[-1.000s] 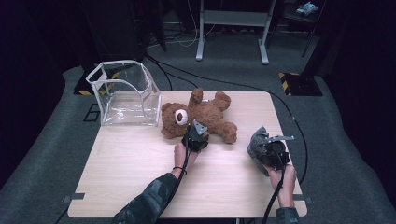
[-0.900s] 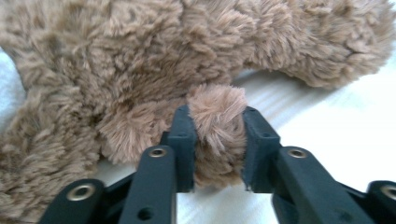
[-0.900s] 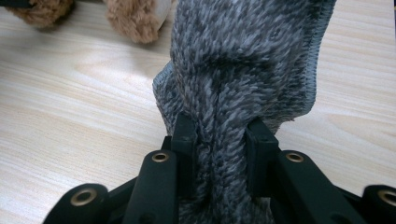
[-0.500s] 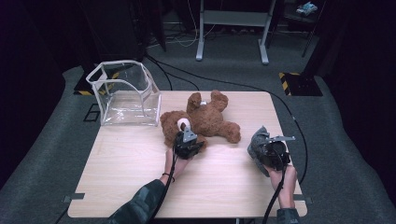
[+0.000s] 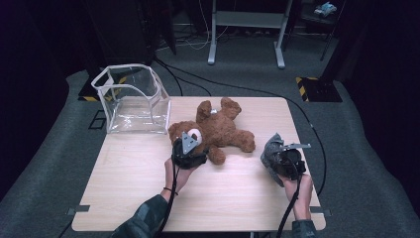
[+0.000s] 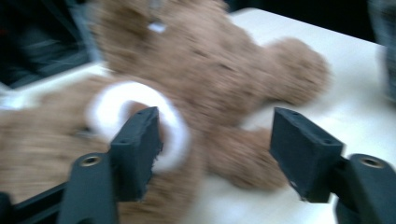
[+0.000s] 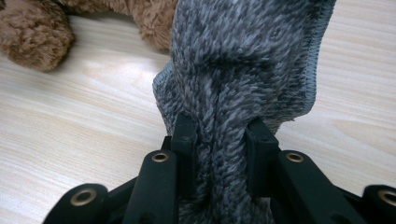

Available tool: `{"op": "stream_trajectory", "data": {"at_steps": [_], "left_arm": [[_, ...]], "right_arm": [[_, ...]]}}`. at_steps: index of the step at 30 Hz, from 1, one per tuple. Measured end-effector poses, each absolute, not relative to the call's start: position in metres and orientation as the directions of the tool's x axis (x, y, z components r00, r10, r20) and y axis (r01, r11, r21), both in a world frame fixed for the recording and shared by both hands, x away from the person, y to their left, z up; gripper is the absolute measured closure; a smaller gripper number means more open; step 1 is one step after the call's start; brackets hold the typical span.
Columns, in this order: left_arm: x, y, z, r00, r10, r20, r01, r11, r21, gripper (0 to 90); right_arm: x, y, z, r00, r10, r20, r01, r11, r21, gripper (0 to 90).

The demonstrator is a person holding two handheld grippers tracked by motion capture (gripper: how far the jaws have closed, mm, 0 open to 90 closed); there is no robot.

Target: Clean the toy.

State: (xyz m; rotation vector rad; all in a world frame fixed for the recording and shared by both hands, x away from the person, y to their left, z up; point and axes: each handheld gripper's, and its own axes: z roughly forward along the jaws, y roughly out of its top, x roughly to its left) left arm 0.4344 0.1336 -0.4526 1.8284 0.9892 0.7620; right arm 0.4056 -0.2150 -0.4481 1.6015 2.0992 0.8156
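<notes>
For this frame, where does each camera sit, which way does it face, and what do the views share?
High view: above the person's side, facing forward and down on the table; forearms, both claws.
Left gripper view: rides the left claw, jaws apart, facing the teddy bear.
Right gripper view: rides the right claw, clamped on the grey cloth.
Shared: all show bear and tabletop; high and right views show the cloth.

Two forearms reach in from the near edge. The left gripper (image 5: 188,148) has just been opening, its jaws now spread apart and gripping nothing. The right gripper (image 5: 277,154) is clamped tight, its hand (image 5: 298,191) level.
</notes>
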Motion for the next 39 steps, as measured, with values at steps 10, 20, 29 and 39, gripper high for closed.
{"op": "stream_trajectory", "data": {"at_steps": [10, 20, 29, 39], "left_arm": [[0.477, 0.136, -0.463, 0.367, 0.919, 0.144, 0.452, -0.312, 0.836, 18.4], [0.479, 0.143, -0.477, 0.426, 0.894, 0.136, 0.422, -0.330, 0.844, 47.4], [0.472, 0.157, -0.479, 0.542, 0.838, 0.060, 0.382, -0.310, 0.871, 50.6], [0.468, 0.164, -0.477, 0.671, 0.741, -0.036, 0.374, -0.295, 0.879, 50.7]], "right_arm": [[0.408, -0.211, -0.444, -0.285, 0.957, 0.053, 0.738, 0.183, 0.649, 70.1], [0.406, -0.214, -0.443, -0.274, 0.960, 0.060, 0.742, 0.172, 0.648, 70.1], [0.408, -0.210, -0.433, -0.288, 0.957, 0.043, 0.724, 0.189, 0.664, 70.2], [0.412, -0.201, -0.419, -0.299, 0.954, 0.019, 0.707, 0.208, 0.676, 70.4]]}}
